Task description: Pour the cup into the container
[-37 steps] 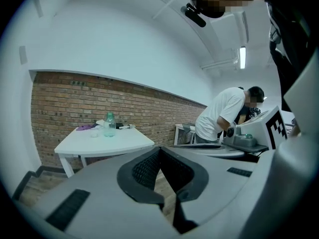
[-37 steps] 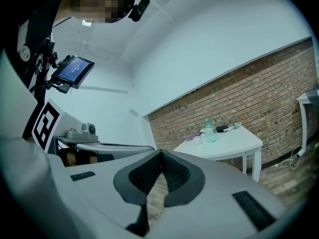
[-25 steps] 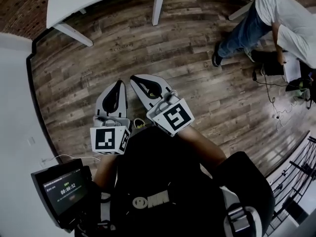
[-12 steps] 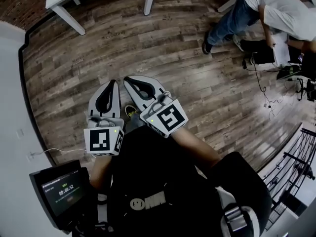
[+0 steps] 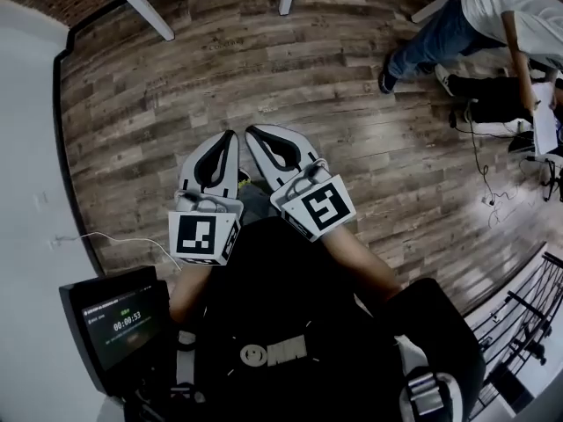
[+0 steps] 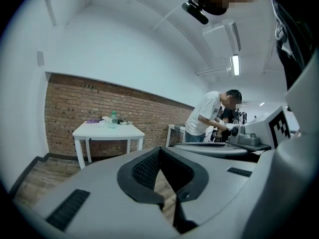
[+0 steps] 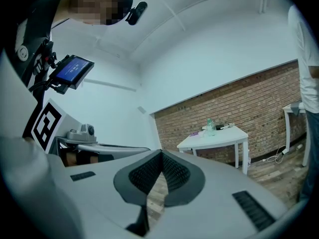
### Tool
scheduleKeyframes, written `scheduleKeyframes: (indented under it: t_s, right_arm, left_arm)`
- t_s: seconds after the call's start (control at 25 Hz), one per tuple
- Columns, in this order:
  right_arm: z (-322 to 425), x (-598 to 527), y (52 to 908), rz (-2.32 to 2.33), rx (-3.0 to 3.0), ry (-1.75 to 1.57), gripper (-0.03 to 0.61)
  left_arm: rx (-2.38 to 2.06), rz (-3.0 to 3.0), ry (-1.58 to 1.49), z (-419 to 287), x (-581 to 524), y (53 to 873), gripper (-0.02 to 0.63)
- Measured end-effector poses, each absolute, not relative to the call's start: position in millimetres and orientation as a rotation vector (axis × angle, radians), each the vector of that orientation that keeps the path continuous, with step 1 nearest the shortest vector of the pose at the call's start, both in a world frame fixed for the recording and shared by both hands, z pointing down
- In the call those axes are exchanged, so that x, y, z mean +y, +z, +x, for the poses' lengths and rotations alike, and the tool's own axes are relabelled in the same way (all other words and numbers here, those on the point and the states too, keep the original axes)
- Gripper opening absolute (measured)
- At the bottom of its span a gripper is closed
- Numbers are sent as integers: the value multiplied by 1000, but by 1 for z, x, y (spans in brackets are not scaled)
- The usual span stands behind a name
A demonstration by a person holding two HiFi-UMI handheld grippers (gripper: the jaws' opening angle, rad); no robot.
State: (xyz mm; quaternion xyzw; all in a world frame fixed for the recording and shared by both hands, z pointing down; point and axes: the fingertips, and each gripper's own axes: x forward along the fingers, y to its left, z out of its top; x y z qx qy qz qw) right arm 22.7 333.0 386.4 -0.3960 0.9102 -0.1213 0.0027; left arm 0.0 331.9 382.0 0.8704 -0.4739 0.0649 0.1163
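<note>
Head view: the left gripper (image 5: 227,143) and the right gripper (image 5: 257,137) sit side by side at the centre of the frame, tips almost touching, held close to the wearer's chest above a wooden floor (image 5: 176,86). Neither carries anything. The white legs of a counter (image 5: 148,13) show at the upper left, well apart from both grippers. A person (image 5: 493,16) bends over at the upper right, and a small screen (image 5: 123,323) glows at the lower left.

Left gripper view: the jaws are closed flat on each other with nothing between them. At the left middle of the frame stands the counter against a brick wall, with a clear bottle (image 6: 113,118) and a few small items on top (too small to tell which is the cup or the container).

Right gripper view: its jaws also meet at the tips, empty. The same counter appears right of centre, far off.

The cup and container are most likely among those items on the counter, so the task has not started. A filled cup is probably light and thin-walled, apt to flex or slip if squeezed hard. It is best taken around the middle of its wall and kept upright until it is over the container.
</note>
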Motion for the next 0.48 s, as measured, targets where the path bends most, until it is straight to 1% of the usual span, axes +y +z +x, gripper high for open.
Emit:
scheduleKeyframes:
  t_s: [0.28, 0.48]
  right_arm:
    - [65, 424, 373, -1173, 2835, -340, 0]
    - [59, 435, 370, -1144, 2833, -344, 0]
  left_arm:
    - [-1453, 2555, 220, 38, 427, 371, 3]
    - [-1447, 2542, 230, 34, 437, 367, 3]
